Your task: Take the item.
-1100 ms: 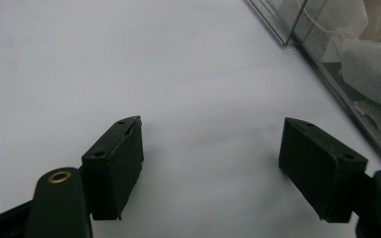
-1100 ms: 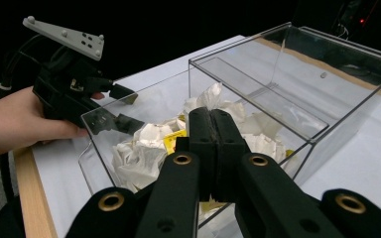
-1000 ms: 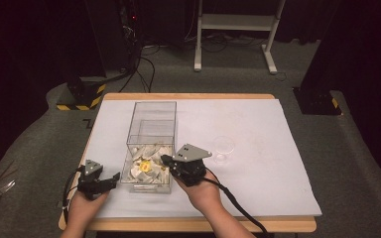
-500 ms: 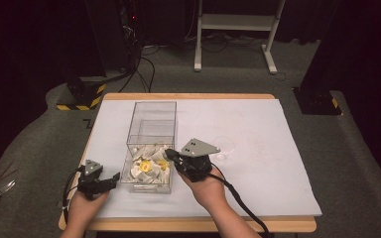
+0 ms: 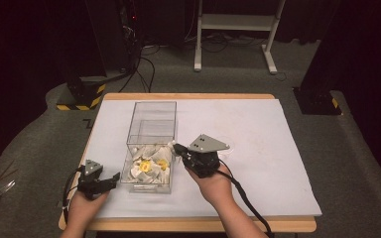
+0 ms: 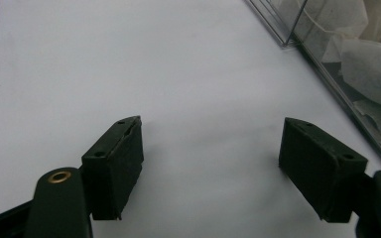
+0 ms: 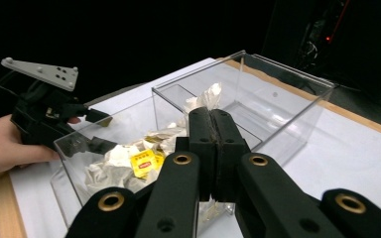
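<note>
A clear plastic box [image 5: 151,124] stands on the white sheet [image 5: 258,148], and its near half holds a heap of white tea bags [image 5: 149,166] with yellow tags. My right gripper [image 5: 177,148] hovers at the box's right rim, jaws shut on a tea bag [image 7: 206,98] whose white paper sticks out past the tips [image 7: 211,115]. My left gripper [image 5: 111,181] rests on the sheet left of the box, open with nothing between its fingers [image 6: 114,168]. In the right gripper view the box [image 7: 287,99] and the left gripper [image 7: 99,130] lie beyond my jaws.
A small clear round dish [image 5: 224,145] sits on the sheet just right of the right gripper. The box wall [image 6: 327,74] runs close along the left gripper's right side. The table's wooden edge [image 5: 198,225] is near the hands. A white frame stand [image 5: 238,29] is on the floor behind.
The right gripper has drifted a little right and upward from over the heap to the box's right rim, still shut. The left gripper has stayed put.
</note>
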### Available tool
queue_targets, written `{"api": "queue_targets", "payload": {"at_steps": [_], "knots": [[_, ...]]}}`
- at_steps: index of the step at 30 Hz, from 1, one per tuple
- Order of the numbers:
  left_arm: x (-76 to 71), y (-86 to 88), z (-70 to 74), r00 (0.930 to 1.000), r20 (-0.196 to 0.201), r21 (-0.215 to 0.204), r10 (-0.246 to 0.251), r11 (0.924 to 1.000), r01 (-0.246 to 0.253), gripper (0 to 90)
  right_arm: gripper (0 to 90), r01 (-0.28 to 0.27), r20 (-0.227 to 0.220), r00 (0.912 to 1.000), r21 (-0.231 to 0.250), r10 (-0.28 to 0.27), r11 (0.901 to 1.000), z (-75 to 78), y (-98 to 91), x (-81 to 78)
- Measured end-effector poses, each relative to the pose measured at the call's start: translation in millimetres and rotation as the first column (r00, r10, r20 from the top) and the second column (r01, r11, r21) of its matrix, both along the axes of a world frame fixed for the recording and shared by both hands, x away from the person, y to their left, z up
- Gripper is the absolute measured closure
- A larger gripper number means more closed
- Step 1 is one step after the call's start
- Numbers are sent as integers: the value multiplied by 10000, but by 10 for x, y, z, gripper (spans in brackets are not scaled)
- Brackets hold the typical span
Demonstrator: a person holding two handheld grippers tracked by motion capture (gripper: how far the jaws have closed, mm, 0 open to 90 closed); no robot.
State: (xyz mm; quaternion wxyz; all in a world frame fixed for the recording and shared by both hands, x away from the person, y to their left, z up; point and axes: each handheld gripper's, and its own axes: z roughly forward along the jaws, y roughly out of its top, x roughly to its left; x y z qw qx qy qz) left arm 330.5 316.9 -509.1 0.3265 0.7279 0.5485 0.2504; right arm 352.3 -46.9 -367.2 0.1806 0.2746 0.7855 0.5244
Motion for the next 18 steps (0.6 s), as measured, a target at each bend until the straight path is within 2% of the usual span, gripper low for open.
{"api": "queue_targets", "payload": {"at_steps": [10,18], "knots": [[0,0,1,10000,-3,8,-3,10000,3,257,896,386,32,9993,-95,-385,9992,0,-153,60],[-1,-2,0,10000,8,4,12,10000,-12,257,896,941,-36,9956,-128,-941,9955,-10,-350,151]]}}
